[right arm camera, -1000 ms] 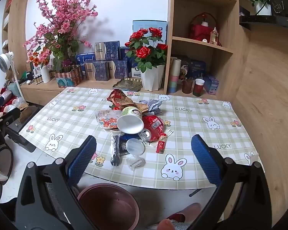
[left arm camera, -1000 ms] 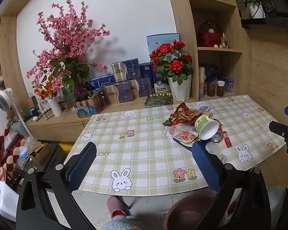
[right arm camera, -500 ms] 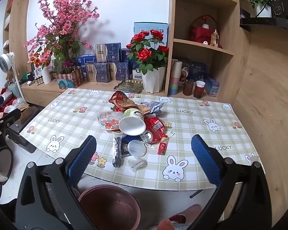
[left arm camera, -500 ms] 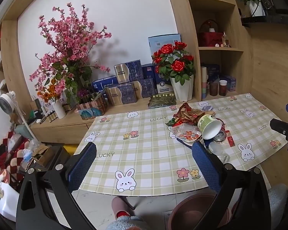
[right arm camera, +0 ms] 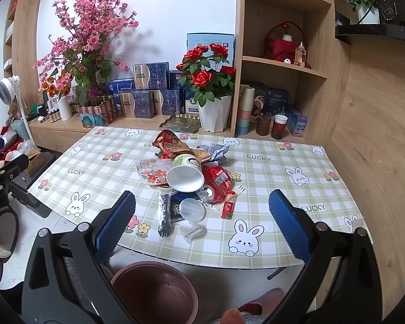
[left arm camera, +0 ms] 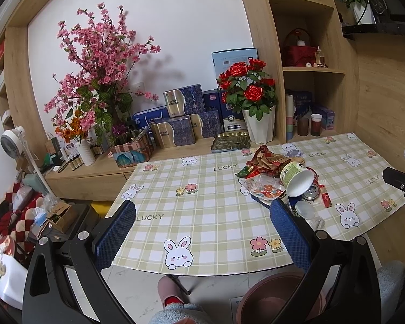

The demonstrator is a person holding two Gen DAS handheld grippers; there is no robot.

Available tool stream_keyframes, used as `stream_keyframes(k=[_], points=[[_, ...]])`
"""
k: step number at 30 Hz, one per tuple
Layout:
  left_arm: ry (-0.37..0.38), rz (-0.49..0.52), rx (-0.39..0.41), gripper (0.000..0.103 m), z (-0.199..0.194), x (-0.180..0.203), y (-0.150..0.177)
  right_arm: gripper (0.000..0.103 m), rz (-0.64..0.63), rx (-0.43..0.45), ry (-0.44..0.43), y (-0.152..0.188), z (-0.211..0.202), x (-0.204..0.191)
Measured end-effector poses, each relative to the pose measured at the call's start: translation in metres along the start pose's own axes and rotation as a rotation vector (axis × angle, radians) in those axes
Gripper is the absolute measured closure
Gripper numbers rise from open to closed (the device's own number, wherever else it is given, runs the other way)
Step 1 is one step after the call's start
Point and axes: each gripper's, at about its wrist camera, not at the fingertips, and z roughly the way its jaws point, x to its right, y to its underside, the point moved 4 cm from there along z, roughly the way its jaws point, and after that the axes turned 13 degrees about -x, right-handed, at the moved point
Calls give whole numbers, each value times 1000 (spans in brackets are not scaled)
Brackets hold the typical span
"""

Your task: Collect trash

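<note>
A: Why are both tools hanging back off the near edge of the worktop (right arm camera: 270, 253) instead of over the mess?

B: My guess is it's the start of the job. The right tool (right arm camera: 202, 225) has its blue pads spread wide with nothing between them, and the left tool (left arm camera: 202, 233) is the same, wide apart and empty. Held back like that, each one looks over the whole heap before a first piece is chosen.

A: And the heap itself?

B: The trash pile (right arm camera: 186, 172) sits near the middle of the worktop, a bit toward the near edge. The brown bin (right arm camera: 155, 291) stands on the floor just under that edge, likely so pieces can be dropped straight down.

A: Which way do the pieces point?

B: The paper cup (right arm camera: 185, 174) lies on its side, long axis running front to back, open mouth toward the near edge. The black fork (right arm camera: 164, 217) runs the same way, tines nearest us. The red lighter (right arm camera: 228, 210) also lies roughly front to back, slightly slanted.

A: The clear bits near the fork?

B: A round lid (right arm camera: 193, 209) and something crumpled and transparent in front of it, probably plastic wrap; too glassy to be sure.
</note>
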Motion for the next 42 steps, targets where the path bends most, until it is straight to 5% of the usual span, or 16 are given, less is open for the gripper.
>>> stream_keyframes(k=[42], points=[[19, -10, -26, 5, 7, -4, 5, 6, -15, -5, 3, 1, 5, -5]])
